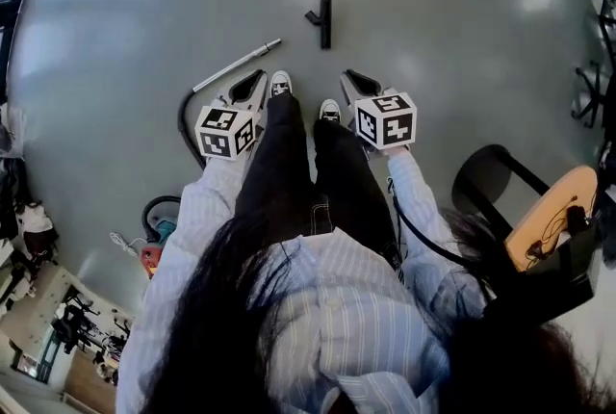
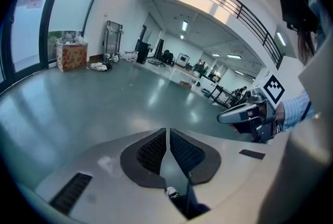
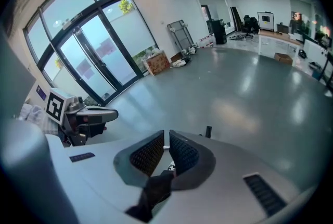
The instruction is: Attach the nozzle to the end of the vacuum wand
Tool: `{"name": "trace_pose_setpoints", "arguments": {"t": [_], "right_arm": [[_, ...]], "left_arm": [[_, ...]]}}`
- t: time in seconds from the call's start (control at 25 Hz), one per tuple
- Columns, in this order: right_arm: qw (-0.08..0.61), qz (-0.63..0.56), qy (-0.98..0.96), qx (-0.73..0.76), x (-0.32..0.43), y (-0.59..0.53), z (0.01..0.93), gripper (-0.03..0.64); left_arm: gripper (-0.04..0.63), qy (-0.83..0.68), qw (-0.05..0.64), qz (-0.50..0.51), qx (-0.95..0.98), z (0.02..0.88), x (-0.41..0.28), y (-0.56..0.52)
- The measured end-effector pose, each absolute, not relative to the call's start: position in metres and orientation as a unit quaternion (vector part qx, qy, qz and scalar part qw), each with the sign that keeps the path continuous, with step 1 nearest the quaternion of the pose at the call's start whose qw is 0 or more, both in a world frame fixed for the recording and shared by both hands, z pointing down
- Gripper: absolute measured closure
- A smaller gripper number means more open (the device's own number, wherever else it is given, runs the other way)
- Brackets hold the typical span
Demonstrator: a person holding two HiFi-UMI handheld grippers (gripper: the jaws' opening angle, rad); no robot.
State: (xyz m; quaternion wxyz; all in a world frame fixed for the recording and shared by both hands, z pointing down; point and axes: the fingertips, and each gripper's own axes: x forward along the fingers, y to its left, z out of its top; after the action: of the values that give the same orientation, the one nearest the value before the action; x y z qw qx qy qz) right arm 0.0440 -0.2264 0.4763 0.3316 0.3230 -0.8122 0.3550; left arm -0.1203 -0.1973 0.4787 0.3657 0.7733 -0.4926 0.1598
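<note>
In the head view a black floor nozzle (image 1: 325,20) lies on the grey floor ahead of the person's shoes. A silver vacuum wand (image 1: 238,64) lies to its left, running into a black hose (image 1: 183,120). My left gripper (image 1: 254,81) hangs shut and empty above the floor near the wand's lower end. My right gripper (image 1: 353,79) is shut and empty too, below and right of the nozzle. In the left gripper view the jaws (image 2: 167,134) are closed on nothing, with the right gripper (image 2: 243,112) alongside. The right gripper view shows closed jaws (image 3: 166,137), the nozzle (image 3: 208,131) just beyond them and the left gripper (image 3: 91,113).
A vacuum body (image 1: 158,227) with a cord sits on the floor at the left behind me. A black chair with a wooden seat (image 1: 546,215) stands at the right. Glass doors (image 3: 88,56) and a cardboard box (image 3: 156,62) are far off.
</note>
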Motion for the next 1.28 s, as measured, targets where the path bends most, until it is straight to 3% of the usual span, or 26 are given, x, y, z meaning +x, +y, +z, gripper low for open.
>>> {"name": "trace_pose_setpoints", "arguments": {"t": [0.64, 0.88, 1.28], "right_arm": [[0.365, 0.427, -0.739, 0.372, 0.042, -0.268, 0.607, 0.593], [0.371, 0.421, -0.752, 0.346, 0.025, -0.276, 0.687, 0.543], [0.355, 0.426, -0.76, 0.339, 0.04, -0.259, 0.843, 0.467]], "left_arm": [[0.592, -0.409, 0.402, 0.247, 0.781, 0.62, -0.177, -0.233], [0.519, -0.416, 0.413, 0.256, 0.769, 0.697, -0.19, -0.223], [0.477, -0.433, 0.39, 0.289, 0.759, 0.844, -0.201, -0.207]]}}
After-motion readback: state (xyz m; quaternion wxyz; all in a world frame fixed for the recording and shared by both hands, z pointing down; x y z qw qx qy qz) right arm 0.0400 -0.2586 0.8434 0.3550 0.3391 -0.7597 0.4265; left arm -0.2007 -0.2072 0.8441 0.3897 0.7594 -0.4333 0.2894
